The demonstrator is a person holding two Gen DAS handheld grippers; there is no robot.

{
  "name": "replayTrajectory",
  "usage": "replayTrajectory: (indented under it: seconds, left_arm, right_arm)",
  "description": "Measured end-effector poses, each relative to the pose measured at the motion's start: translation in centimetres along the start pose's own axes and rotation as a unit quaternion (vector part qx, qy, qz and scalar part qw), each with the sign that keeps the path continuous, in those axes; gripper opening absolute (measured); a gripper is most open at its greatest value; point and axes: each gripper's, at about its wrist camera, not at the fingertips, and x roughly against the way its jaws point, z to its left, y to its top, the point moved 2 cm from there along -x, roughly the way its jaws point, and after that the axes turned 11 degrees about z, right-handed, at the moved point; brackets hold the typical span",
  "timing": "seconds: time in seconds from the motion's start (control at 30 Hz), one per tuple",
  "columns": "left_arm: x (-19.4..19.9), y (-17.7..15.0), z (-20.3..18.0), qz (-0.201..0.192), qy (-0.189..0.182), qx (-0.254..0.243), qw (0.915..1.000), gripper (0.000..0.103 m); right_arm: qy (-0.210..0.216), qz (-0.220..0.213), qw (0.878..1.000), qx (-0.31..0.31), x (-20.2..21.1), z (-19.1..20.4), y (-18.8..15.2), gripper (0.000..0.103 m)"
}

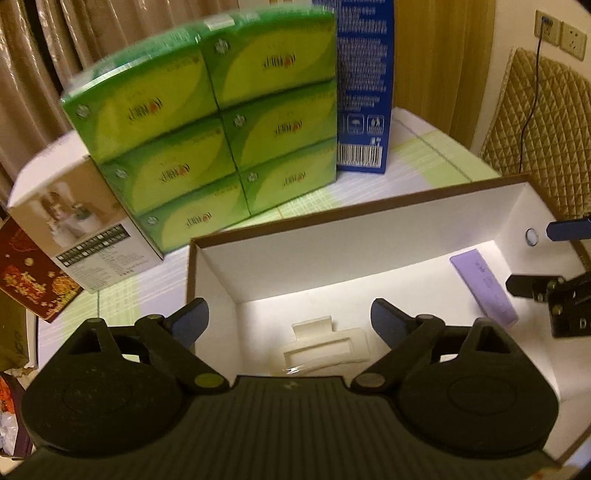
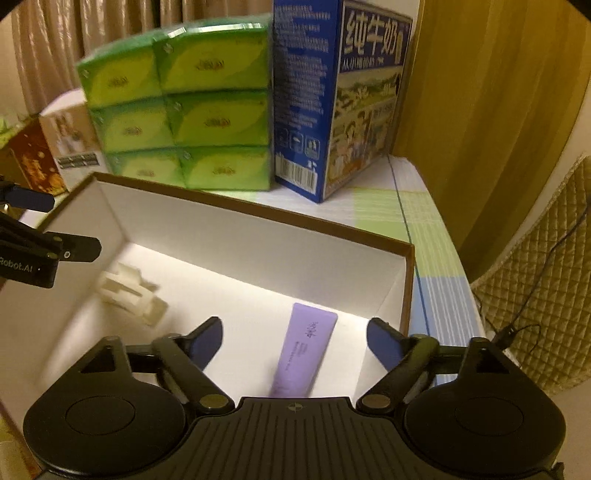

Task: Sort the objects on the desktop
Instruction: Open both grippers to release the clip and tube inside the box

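**Two open grippers over a white box on a cluttered surface**

Left gripper (image 1: 290,314) and right gripper (image 2: 295,334) both hang over an open white box (image 1: 369,236) with a brown rim; each has its jaws spread wide and holds nothing. A purple tube (image 2: 304,350) lies on the box floor at the right end, between the right gripper's fingers but untouched. A cream plastic holder (image 1: 325,347) lies on the floor nearer the left end, below the left gripper. Behind the box stands a green six-pack of tissues (image 1: 214,125), with a tall blue carton (image 2: 332,99) just beside it to the right. Left of the pack stand a white printed box (image 1: 88,225) and a dark red box (image 1: 33,280). The surface (image 2: 424,229) bears a pale checked cloth. Curtains (image 1: 37,55) hang behind; a quilted headboard (image 1: 539,140) and wall sockets (image 1: 561,33) lie to the right.
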Motion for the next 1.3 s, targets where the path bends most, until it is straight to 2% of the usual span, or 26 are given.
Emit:
replayTrajectory:
  seconds: [0.17, 0.4, 0.67, 1.3]
  left_arm:
    - [2.7, -1.1, -0.1, -0.019, -0.001, 0.004, 0.9998, 0.097]
    - [6.2, -3.1, -0.3, -0.030, -0.020, 0.022, 0.9991, 0.100]
    - [10.1, -5.7, -0.5, -0.053, -0.011, 0.030, 0.9981, 0.100]
    - [17.3, -13.4, -1.4, -0.065, -0.034, 0.054, 0.9959, 0.102]
  right_arm:
    - [0.017, -0.018, 1.000, -0.015, 2.5, 0.5, -1.2, 0.095]
    - [0.026, -0.035, 0.998, -0.037, 5.8, 0.7, -2.8, 0.098]
    - [0.017, -0.045, 0.998, -0.051, 9.0, 1.5, -4.9, 0.101]
    - [0.029, -0.059, 0.996, -0.068, 15.5, 5.5, -11.3, 0.101]
